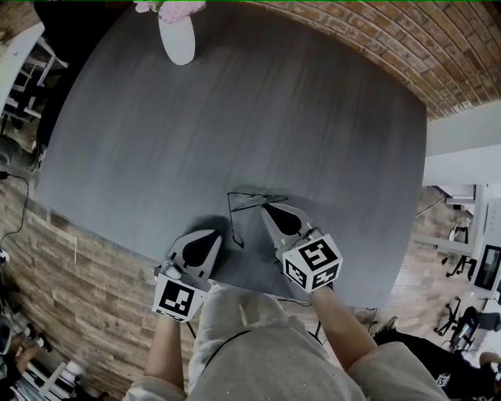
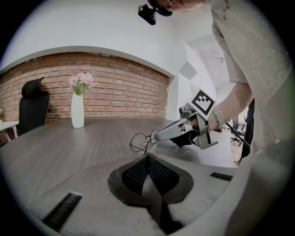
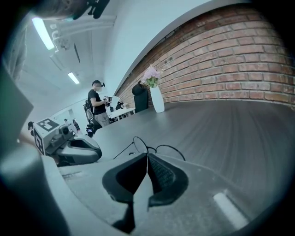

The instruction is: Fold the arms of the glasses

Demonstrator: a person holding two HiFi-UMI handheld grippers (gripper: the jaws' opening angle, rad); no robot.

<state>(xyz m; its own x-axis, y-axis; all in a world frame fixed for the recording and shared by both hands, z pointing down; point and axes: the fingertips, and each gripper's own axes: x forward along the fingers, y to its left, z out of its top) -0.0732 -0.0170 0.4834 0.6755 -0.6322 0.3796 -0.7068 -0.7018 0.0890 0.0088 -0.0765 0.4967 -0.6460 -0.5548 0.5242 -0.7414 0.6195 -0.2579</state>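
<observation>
"Glasses [image 1: 249, 200] first: where do they sit in the head view?"

"On the grey table [image 1: 235, 117], close to its near edge, thin wire frame, one arm swung out toward the person. The right gripper [image 1: 264, 208] has its tip right at the frame. The left gripper [image 1: 220, 234] lies just beside that loose arm."

"Anything else up there?"

"A white vase [image 1: 177, 39] with pink flowers [image 1: 168, 8], well apart at the far edge."

"And the left gripper view?"

"Its own jaws are pressed together with nothing between them. The glasses [image 2: 139, 140] stand just past the tip, and the right gripper [image 2: 157, 136] reaches in from the right and touches the frame. Vase [image 2: 77, 110], a black chair [image 2: 32, 108] and a brick wall [image 2: 124, 92] are behind."

"Right gripper view?"

"Jaws together there too, and the round rims [image 3: 156, 148] rise directly beyond the tip. I cannot tell whether the wire is pinched or only touched. The left gripper [image 3: 99, 154] rests on the table to the left, near the frame. A person [image 3: 97, 108] stands far back."
</observation>
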